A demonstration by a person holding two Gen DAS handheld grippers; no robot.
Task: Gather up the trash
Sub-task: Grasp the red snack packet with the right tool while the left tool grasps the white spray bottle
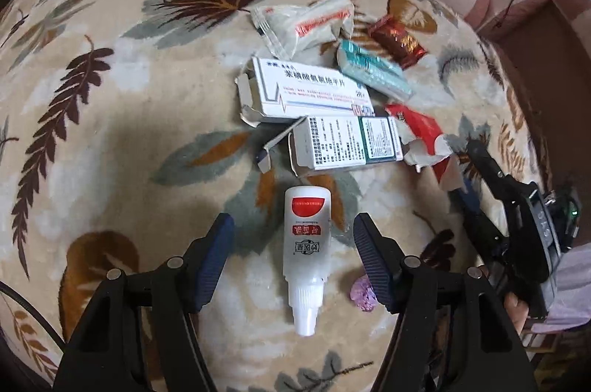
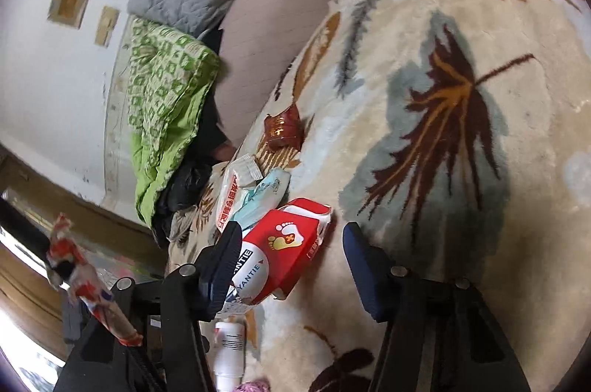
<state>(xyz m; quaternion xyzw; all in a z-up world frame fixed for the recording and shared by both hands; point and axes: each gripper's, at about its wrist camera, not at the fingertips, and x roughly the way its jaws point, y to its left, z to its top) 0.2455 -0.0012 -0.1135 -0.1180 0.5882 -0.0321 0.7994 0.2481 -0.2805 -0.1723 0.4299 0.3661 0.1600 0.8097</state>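
Two claws are out over a soft blanket point(image 1: 110, 119) with leaves on it. The left claw point(image 1: 293, 240) is wide open, and a small white bottle point(image 1: 306, 251) with a red label lies flat between its fingers. Neither finger touches the bottle. Its cap end points toward the camera. A little purple lump point(image 1: 364, 294) sits just beside the right finger.

Past the bottle lies a heap of trash. There are two white boxes, a big one point(image 1: 306, 93) and a smaller one point(image 1: 345, 143) right next to it. A blue-green pack point(image 1: 373, 71), a shiny red wrapper point(image 1: 397, 41) and a white wrapper point(image 1: 306, 23) lie behind them.

The right claw point(image 2: 291, 262) is wide open too. A torn red and white pack point(image 2: 284, 251) with little feet on it lies between its fingers, close against the left finger.
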